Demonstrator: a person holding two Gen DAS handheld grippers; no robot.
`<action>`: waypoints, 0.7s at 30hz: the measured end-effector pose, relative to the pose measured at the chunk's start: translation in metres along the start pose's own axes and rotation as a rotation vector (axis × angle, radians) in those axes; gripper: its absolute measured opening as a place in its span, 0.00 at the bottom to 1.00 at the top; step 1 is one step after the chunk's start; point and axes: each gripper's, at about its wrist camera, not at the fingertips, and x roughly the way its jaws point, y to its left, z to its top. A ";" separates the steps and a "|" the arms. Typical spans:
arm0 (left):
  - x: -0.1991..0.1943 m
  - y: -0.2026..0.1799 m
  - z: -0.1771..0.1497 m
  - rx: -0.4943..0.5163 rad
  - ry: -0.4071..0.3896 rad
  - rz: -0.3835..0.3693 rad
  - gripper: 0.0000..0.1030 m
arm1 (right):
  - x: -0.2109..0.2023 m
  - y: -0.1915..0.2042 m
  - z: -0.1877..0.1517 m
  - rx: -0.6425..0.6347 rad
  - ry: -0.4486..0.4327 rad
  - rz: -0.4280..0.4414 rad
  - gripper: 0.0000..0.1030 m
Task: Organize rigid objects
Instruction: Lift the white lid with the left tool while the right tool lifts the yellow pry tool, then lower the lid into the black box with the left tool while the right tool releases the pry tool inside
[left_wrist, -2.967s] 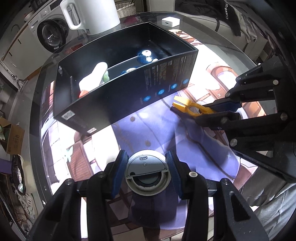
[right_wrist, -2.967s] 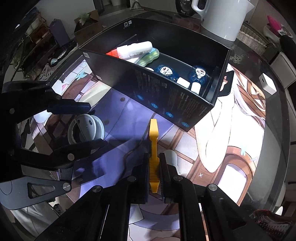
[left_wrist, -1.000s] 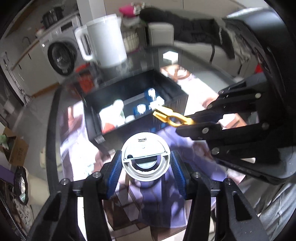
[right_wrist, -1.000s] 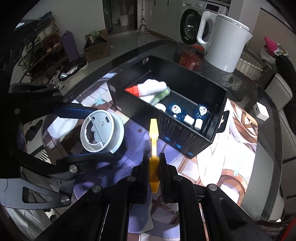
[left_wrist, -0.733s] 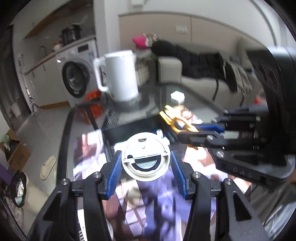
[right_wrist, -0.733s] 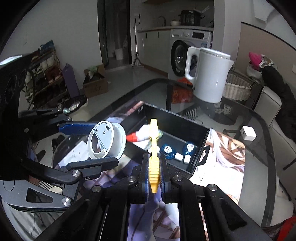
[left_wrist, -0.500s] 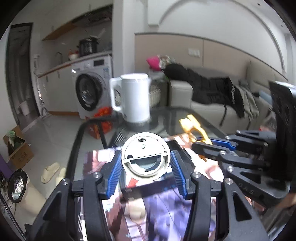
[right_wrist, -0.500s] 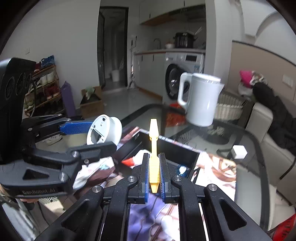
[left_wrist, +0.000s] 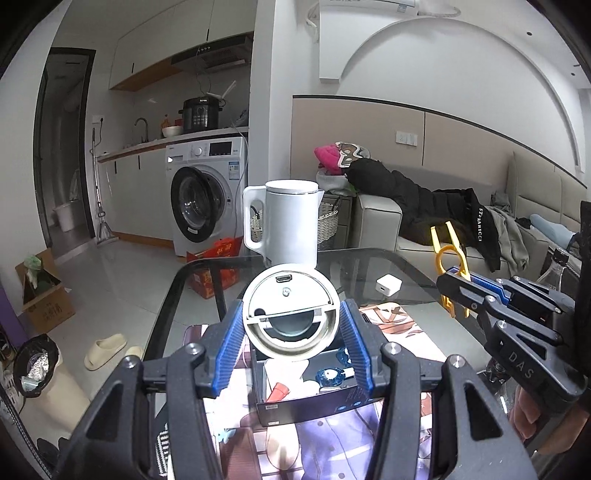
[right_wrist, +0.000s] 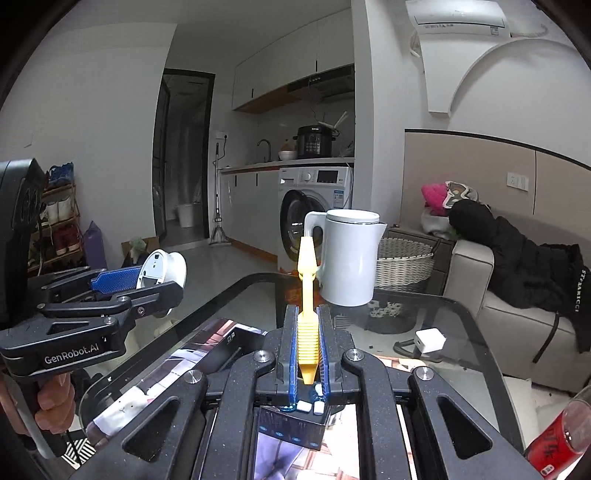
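My left gripper (left_wrist: 291, 325) is shut on a round white and grey device (left_wrist: 291, 312), held high above the table; it also shows in the right wrist view (right_wrist: 162, 269). My right gripper (right_wrist: 307, 332) is shut on a yellow plastic clip (right_wrist: 307, 295) that points up and forward; the clip also shows in the left wrist view (left_wrist: 448, 258). The black box (left_wrist: 306, 402) sits far below on the table, with blue items, white pieces and a red-tipped white tube inside. In the right wrist view only its near wall (right_wrist: 291, 430) shows under the fingers.
A white kettle (left_wrist: 290, 221) stands at the table's far edge. A small white cube (left_wrist: 388, 285) lies on the glass table (left_wrist: 413, 266) to its right. A printed mat (left_wrist: 332, 443) lies under the box. A red-labelled bottle (right_wrist: 557, 439) stands at the right edge.
Both grippers have lifted well above the table with the round device and the yellow clip still held, and the views have tilted up to the room. The box now looks small below.
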 end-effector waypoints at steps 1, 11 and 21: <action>0.000 0.000 0.000 0.000 0.000 -0.001 0.49 | 0.001 -0.002 -0.001 0.003 0.000 -0.003 0.09; 0.009 -0.004 0.010 -0.025 -0.027 -0.014 0.49 | -0.004 0.000 0.008 0.017 -0.033 -0.010 0.09; 0.033 -0.010 0.025 -0.046 -0.049 -0.015 0.49 | 0.008 0.009 0.032 0.035 -0.080 -0.030 0.09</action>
